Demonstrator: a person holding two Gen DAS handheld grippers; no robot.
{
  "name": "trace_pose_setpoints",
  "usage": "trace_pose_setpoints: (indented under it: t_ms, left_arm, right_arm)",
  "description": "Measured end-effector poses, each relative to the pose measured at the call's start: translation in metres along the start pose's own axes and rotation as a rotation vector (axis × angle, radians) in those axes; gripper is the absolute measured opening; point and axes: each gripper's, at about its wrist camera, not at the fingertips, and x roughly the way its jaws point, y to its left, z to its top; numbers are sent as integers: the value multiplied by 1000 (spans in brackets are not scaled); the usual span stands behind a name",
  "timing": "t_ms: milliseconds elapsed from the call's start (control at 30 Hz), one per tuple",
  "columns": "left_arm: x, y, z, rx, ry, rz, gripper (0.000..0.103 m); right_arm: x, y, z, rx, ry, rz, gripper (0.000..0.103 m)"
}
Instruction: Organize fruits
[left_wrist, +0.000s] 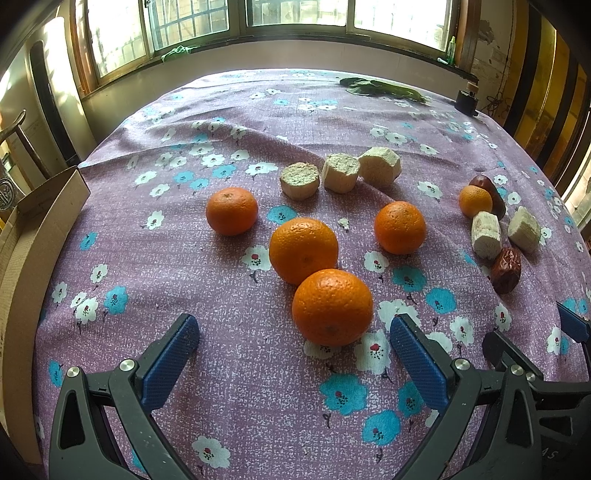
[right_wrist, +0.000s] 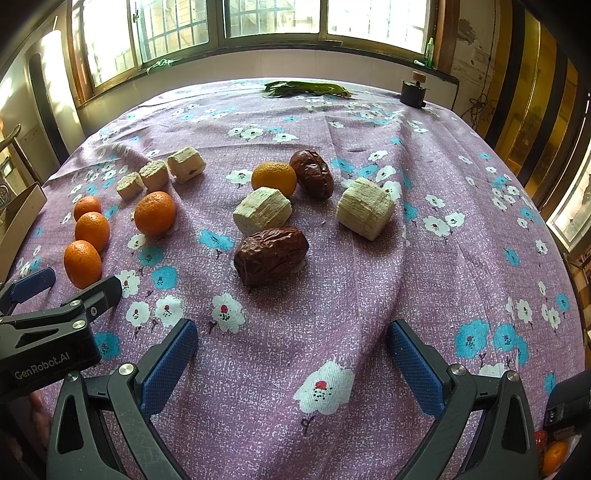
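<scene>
Your left gripper (left_wrist: 294, 341) hangs low over the purple flowered tablecloth (left_wrist: 229, 398) with its jaws spread wide and nothing between them; the nearest orange (left_wrist: 332, 307) sits just ahead of the blue pads, touching a second orange (left_wrist: 303, 250) behind it. Only this view shows the cardboard box (left_wrist: 33, 236) running along your left edge, and it gives the clear look at two more oranges (left_wrist: 231, 211) (left_wrist: 399, 227) and the row of three pale cut chunks (left_wrist: 340, 172) beyond them. Your right gripper (right_wrist: 292, 352) is likewise wide open and empty, over bare cloth. Its view shows what the left one crams into a corner: a wrinkled red date (right_wrist: 271, 255) nearest you, a pale chunk (right_wrist: 262, 210) just behind it, a small orange (right_wrist: 274, 178) touching a second date (right_wrist: 311, 174), and another pale chunk (right_wrist: 365, 207) set apart to the right. The left gripper's body crosses the lower left of that view, in front of the cloth near the oranges. Green leaves (right_wrist: 306, 88) and a small dark jar (right_wrist: 413, 92) lie at the far edge.
</scene>
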Motion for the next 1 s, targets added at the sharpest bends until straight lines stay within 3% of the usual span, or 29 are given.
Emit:
trace_pose_setpoints:
  t_ms: [100,233,633,1000]
  left_arm:
    - [-6,3,5,18,-20,6,103]
    - [-29,13,7,41,-78,7,103]
    - [-54,46,7,-27,-120,13,103]
    - [-66,67,4,-64,-177,7,103]
  right_arm:
    - [-5,1,2,-1,-17,64,103]
    - [-20,10,7,-23,-66,55,103]
    - [-48,42,24,-101,-164,141,103]
    - [-46,51,30,-114,-167,197,101]
